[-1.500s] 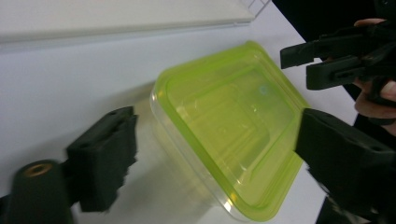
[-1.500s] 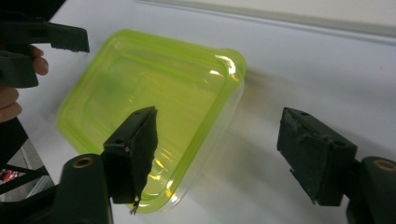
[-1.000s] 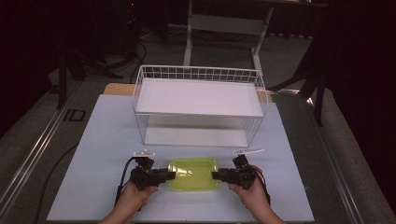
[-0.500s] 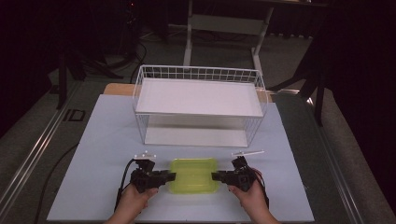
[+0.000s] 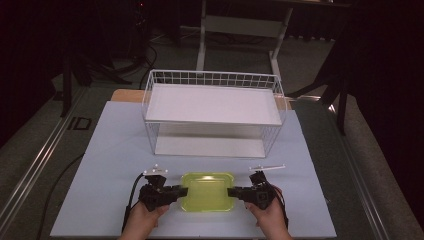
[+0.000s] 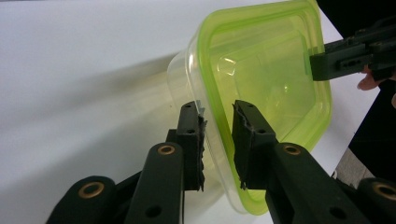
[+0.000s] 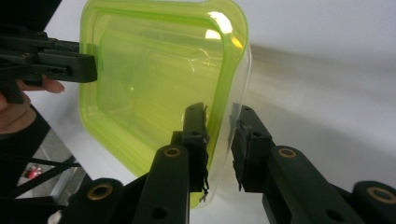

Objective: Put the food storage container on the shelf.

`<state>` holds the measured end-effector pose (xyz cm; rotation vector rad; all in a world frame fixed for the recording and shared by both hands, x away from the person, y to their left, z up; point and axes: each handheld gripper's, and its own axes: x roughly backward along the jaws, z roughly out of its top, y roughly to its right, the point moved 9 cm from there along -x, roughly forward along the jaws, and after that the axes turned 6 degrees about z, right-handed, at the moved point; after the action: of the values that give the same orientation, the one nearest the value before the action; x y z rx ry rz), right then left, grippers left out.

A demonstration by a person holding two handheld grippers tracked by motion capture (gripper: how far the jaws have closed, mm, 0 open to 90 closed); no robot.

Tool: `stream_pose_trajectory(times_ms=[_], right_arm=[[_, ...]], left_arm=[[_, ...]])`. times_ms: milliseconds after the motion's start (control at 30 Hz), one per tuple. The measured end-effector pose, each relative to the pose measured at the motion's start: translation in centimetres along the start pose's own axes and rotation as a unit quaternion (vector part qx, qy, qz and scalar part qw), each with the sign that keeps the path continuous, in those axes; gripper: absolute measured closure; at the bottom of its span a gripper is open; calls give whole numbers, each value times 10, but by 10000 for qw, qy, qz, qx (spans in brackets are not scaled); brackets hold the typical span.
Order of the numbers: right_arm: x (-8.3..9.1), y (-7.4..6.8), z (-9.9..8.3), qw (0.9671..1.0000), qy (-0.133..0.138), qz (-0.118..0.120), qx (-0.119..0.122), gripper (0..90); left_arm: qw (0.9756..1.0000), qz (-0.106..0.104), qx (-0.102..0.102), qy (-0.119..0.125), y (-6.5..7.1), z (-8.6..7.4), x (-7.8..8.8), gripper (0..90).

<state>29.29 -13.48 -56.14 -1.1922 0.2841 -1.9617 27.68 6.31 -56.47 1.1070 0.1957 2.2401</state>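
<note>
On the white table (image 5: 110, 165) there is one container (image 5: 207, 191), a clear plastic box with a yellow-green lid (image 6: 266, 84), and it lies near the front edge, between the two grippers. Behind it, well apart, stands one white wire rack (image 5: 212, 112) with two shelves, one upper and one lower.

The left gripper (image 5: 172, 192) is at the left short end of the container. In the left gripper view its two black jaws stand on both sides of the lid rim, one above and one under, and they have just been closing on it; the pads look to press on the rim, so this gripper is holding the container. The right gripper (image 5: 240, 192) is at the opposite short end. In the right gripper view its two jaws also have the rim and side wall of the container between them and have just been closing; the pads appear to touch the plastic, so it grips the container too.

Two hands are seen from the bottom of the high view, the left hand (image 5: 145, 217) and the right hand (image 5: 270, 215), one on each gripper. Each gripper view shows also the other gripper at the far end of the container
</note>
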Motion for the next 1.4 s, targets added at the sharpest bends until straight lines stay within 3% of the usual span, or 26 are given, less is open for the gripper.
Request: stream_pose_trajectory(times_ms=[100, 233, 333, 667, 1033, 1400], right_arm=[[1, -1, 0, 10000, 42, 19, 13, 785], [3, -5, 0, 9999, 70, 98, -24, 798], [4, -9, 1, 9999, 109, 46, 124, 803], [11, -8, 21, 9986, 435, -84, 301, 804], [19, 4, 56, 9949, 918, -178, 371, 801], [13, 25, 82, 9932, 1048, -424, 279, 795]], left_arm=[[10000, 31, -62, 35, 1, -1, 1, 761], [9999, 4, 88, 57, -1, -1, 2, 780], [9999, 13, 131, 85, -3, 1, 3, 796], [9990, -36, 216, 390, -3, 24, 4, 802], [9969, 9, 65, 782, -5, 62, -1, 803], [9958, 191, -26, 899, -16, 90, -20, 800]])
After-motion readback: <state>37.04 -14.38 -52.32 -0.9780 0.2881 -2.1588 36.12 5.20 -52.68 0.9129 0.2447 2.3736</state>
